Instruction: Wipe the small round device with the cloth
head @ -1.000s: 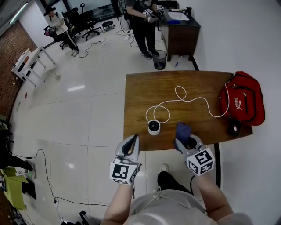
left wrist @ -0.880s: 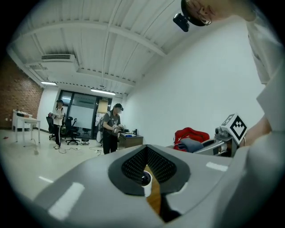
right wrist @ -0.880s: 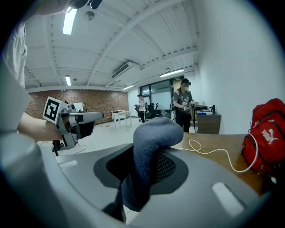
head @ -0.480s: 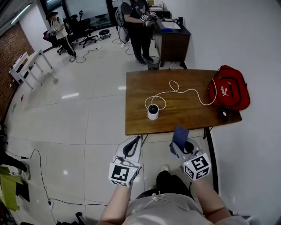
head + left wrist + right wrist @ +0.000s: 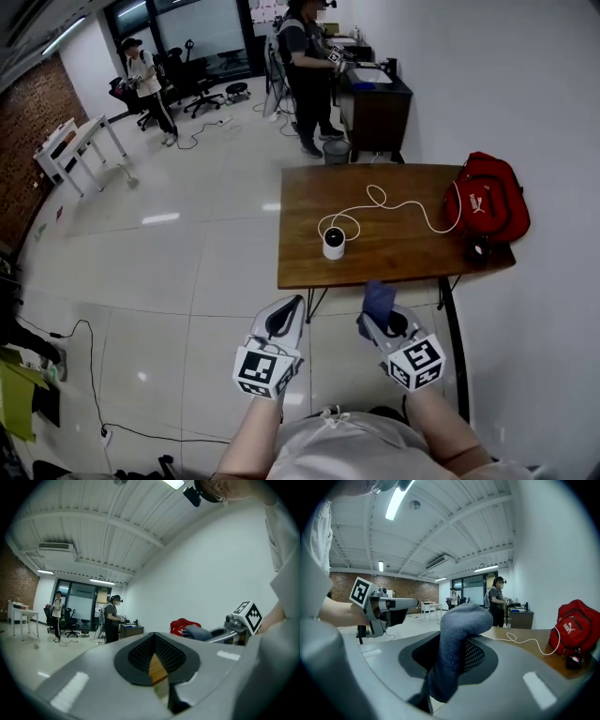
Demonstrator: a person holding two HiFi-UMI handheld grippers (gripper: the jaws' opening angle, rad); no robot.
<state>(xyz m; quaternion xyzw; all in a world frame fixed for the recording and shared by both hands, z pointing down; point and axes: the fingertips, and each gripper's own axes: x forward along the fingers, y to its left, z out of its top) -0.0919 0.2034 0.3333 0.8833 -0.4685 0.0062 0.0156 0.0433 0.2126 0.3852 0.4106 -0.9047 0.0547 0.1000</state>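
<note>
1. The right gripper [image 5: 379,319] is clamping its fingers on a blue-grey cloth [image 5: 378,296]. In the right gripper view a folded end is bulging up and forward past the fingertips.
2. The left gripper [image 5: 287,317] is holding its fingers closed with nothing between them. Only a sliver of brown wood is showing through the gap in the left gripper view.
3. Both grippers are hanging over the floor in the lower middle of the head view, short of the near edge of the worktop [image 5: 403,253]. Judged from this, the step in hand is the approach, and no wiping is under way yet.
4. To do it well, the protruding fold of cloth should be leading, so that fabric, not finger, is meeting the device. The strokes should be light, since so small a body is likely to slide or tip.
5. The empty left gripper is well placed to be steadying the device from its left side while the right one is wiping.
6. The white cable [image 5: 403,203] is looping just behind the device and running right toward the red bag [image 5: 487,202]. Snagging it is the main risk.
7. The small round device [image 5: 333,242] is standing upright near the worktop's front left part, at frame centre. It is lying well apart from both pairs of fingers, above them in the frame and roughly midway between the two. It is touching neither the cloth nor a gripper.
</note>
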